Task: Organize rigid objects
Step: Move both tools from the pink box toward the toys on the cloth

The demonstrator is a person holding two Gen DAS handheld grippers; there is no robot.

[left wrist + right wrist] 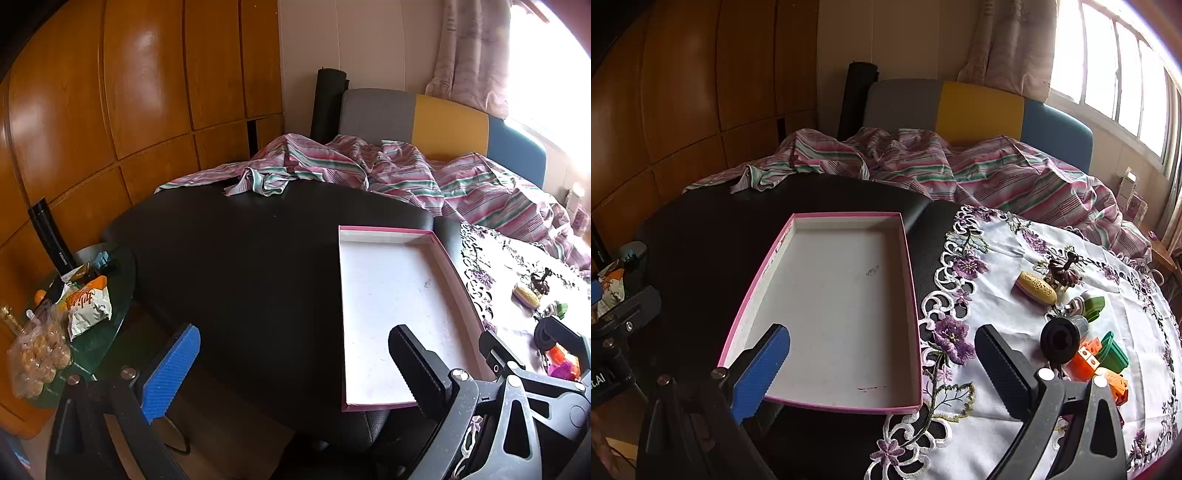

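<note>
Both tools are held wide apart and empty above the dark worktop (701, 229). The pink-rimmed box (834, 295) is seen ahead of the right tool (882, 363), between its fingers, and just right of the left tool (295, 369). Small toys (1082, 332) are clustered on the floral cloth (1008, 240), right of the right tool.

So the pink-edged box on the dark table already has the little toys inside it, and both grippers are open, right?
Not quite. The right wrist view shows the pink-edged box empty; the little toys lie beside it on the embroidered cloth. Both grippers are open.
</note>
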